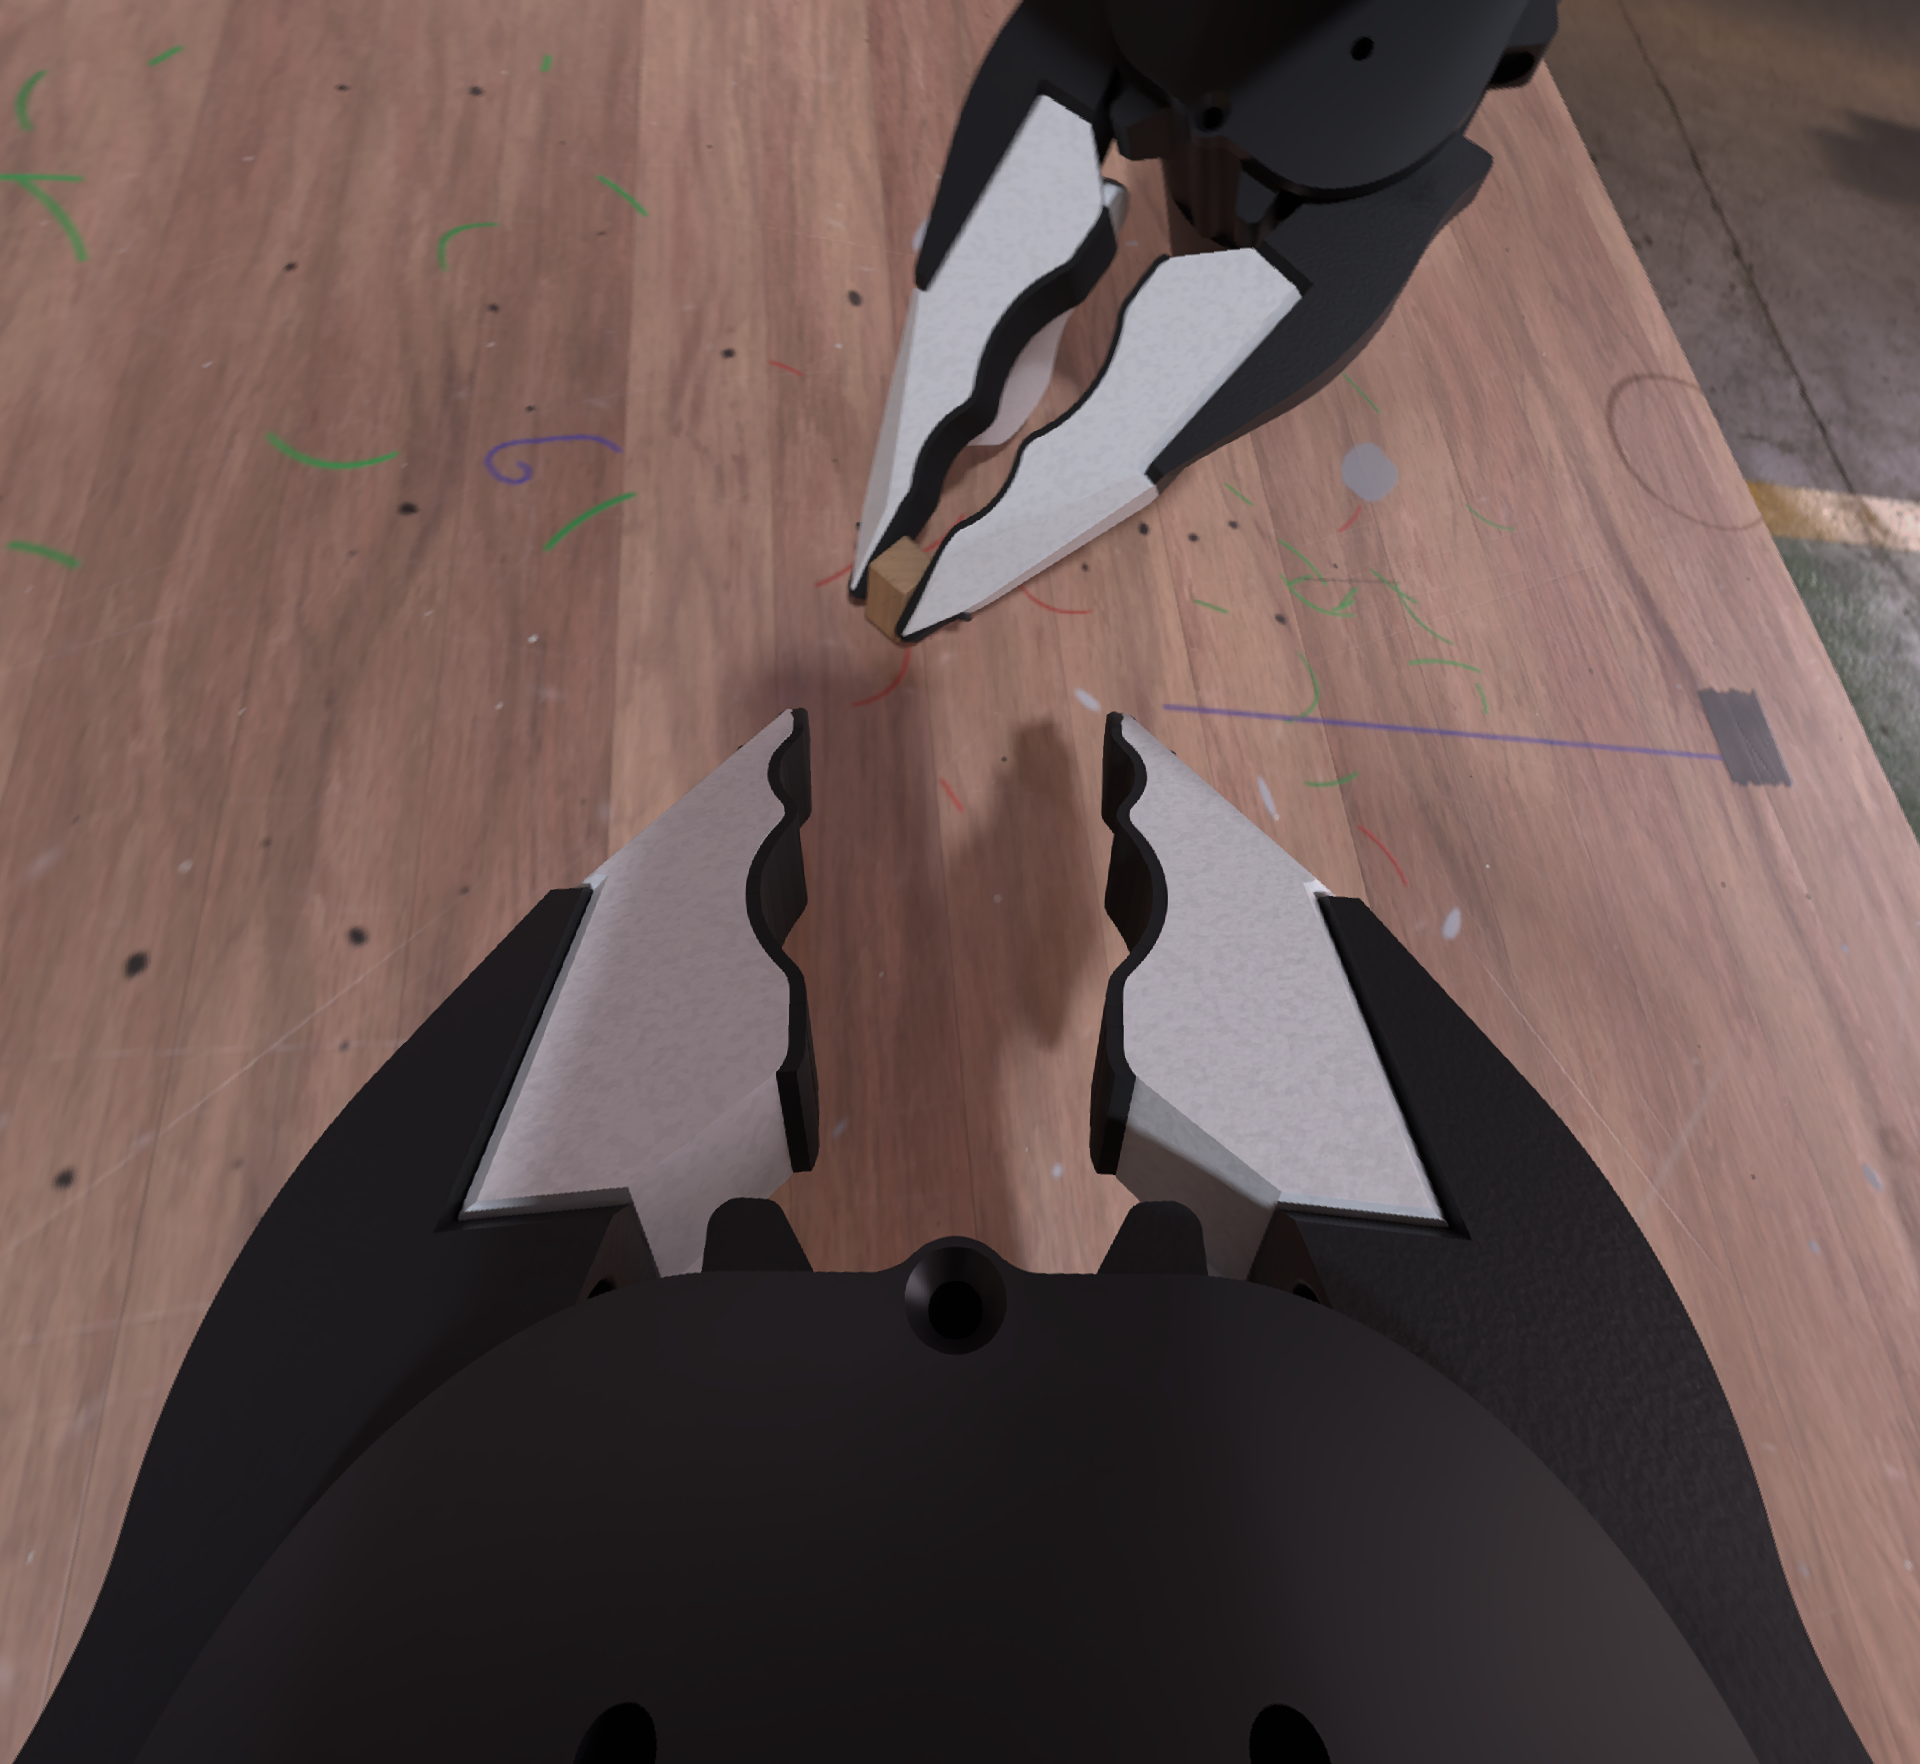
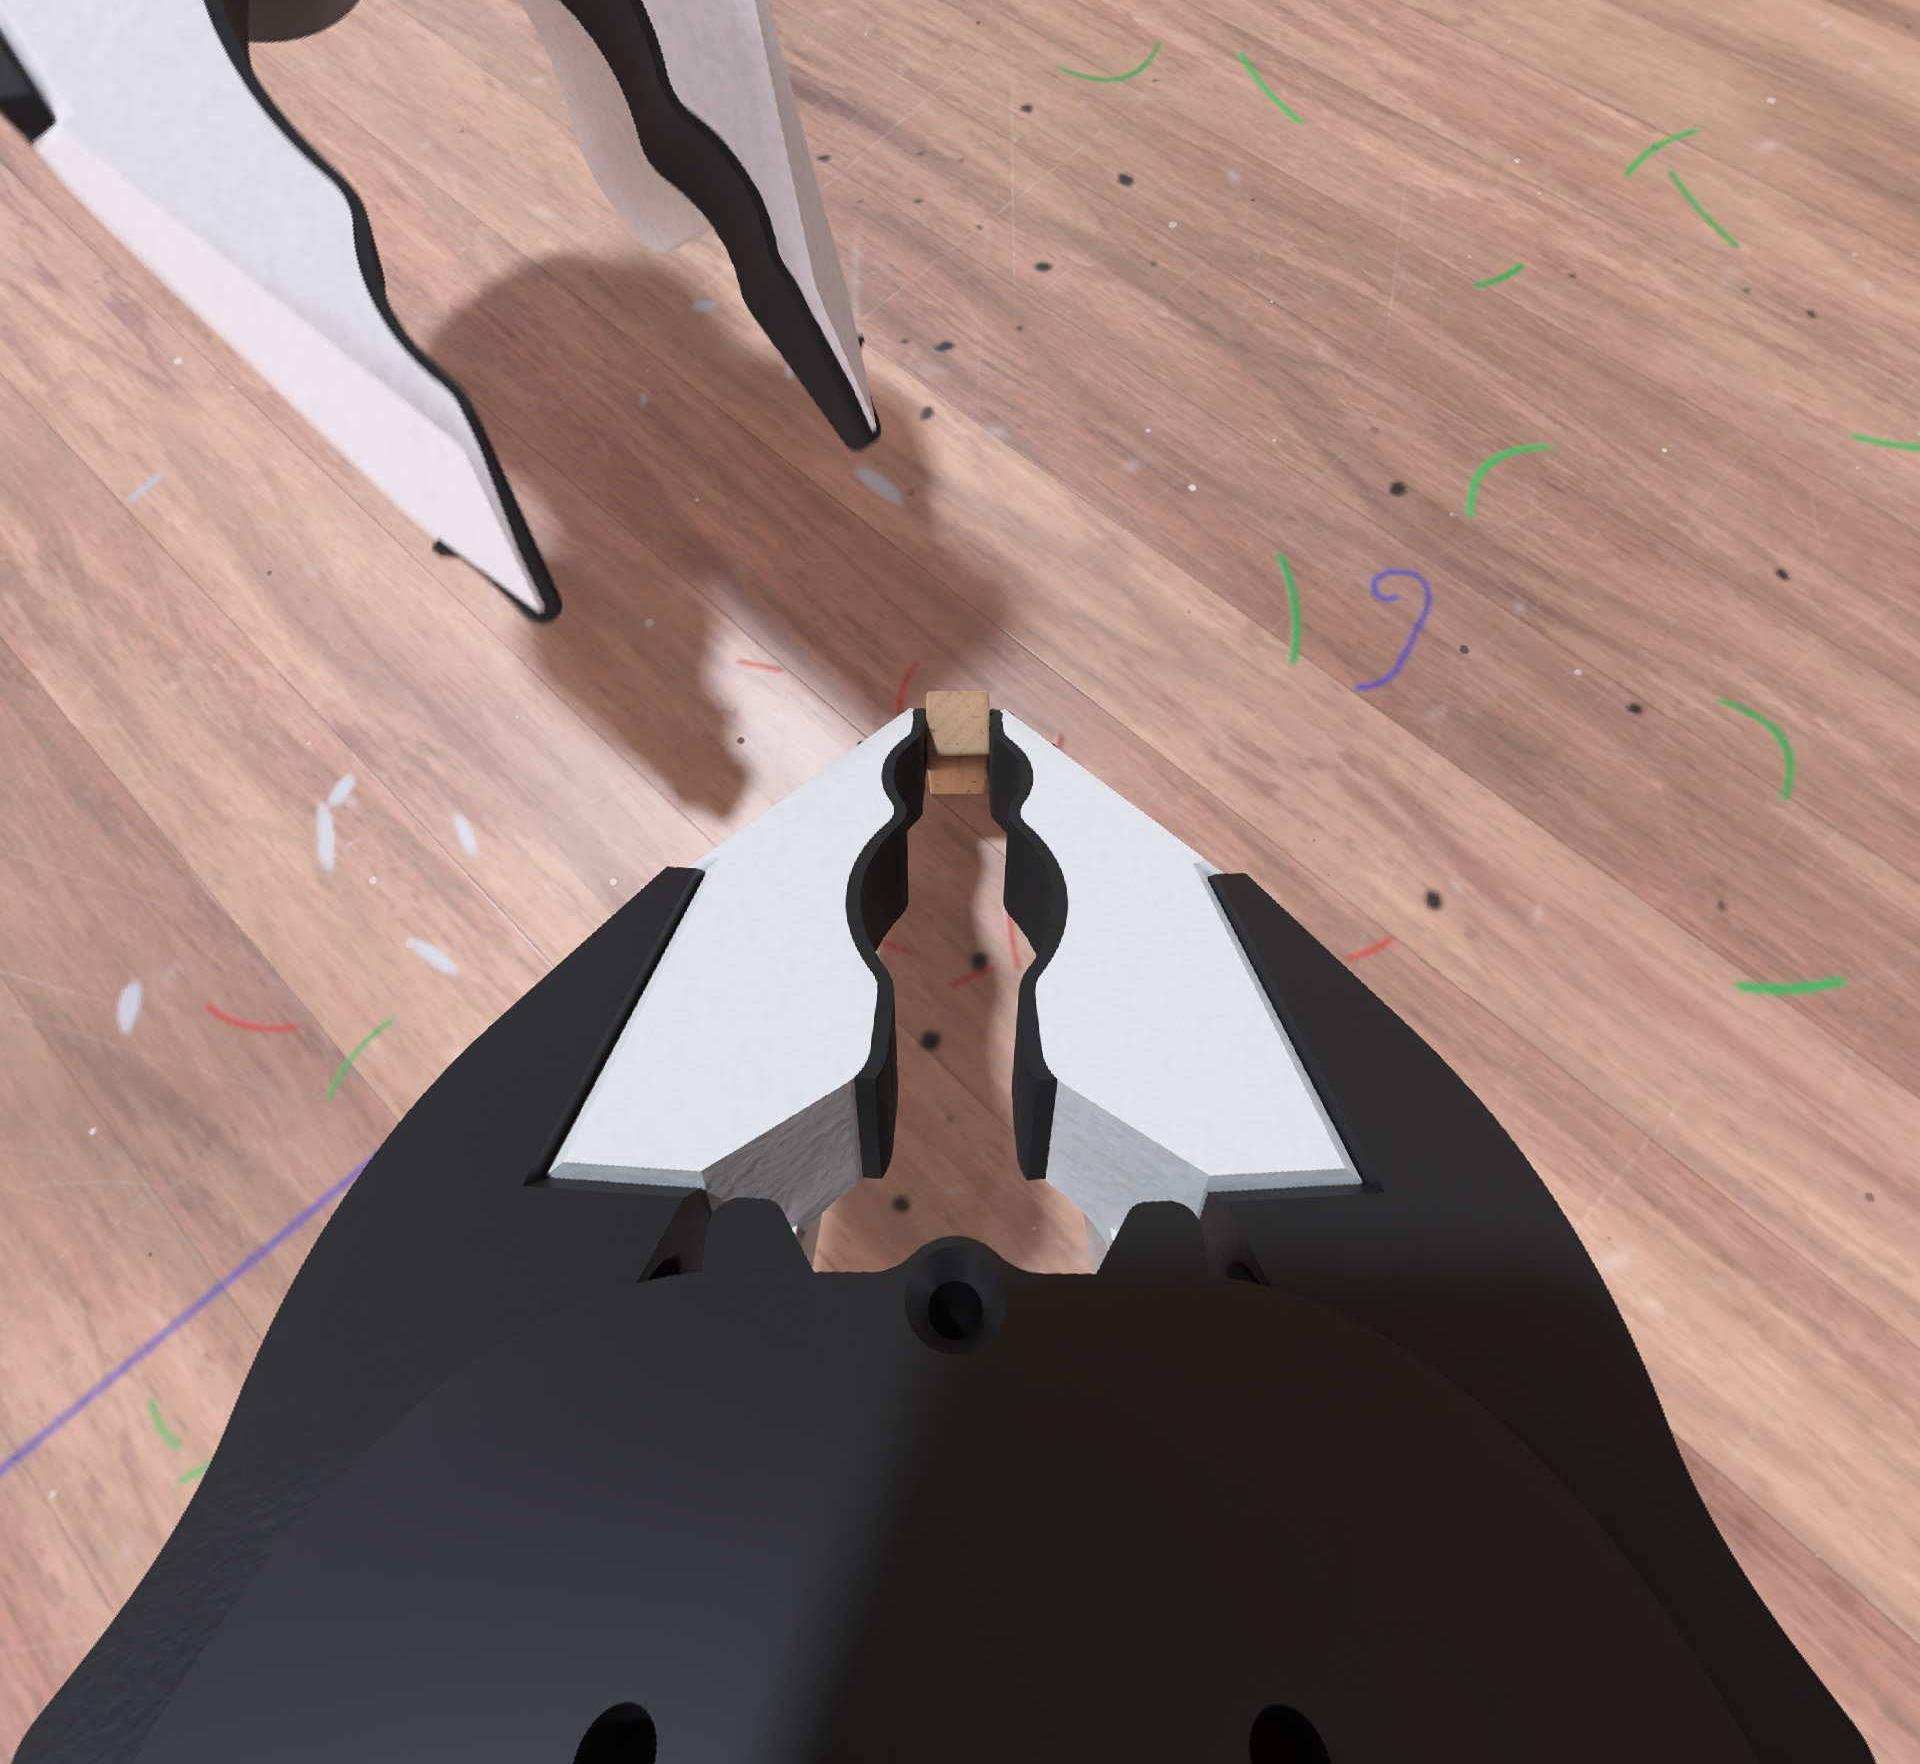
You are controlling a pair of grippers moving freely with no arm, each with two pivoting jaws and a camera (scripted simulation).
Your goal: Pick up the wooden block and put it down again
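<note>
1. Gripping the small pale wooden block [image 2: 957,720] at its very tips, our right black-and-white two-finger gripper [image 2: 956,727] was nearly closed.
2. We judged the pick-up step under way; next came a steady lift, then lowering.
3. Our left gripper [image 1: 956,727] hung spread apart, empty, near the block.
4. Below lay the scribbled brown wooden tabletop [image 2: 1351,364].

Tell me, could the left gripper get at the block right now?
Probably not. The left gripper is open and faces the block across bare table, but the right gripper is shut on the block, its fingers covering both sides.
</note>
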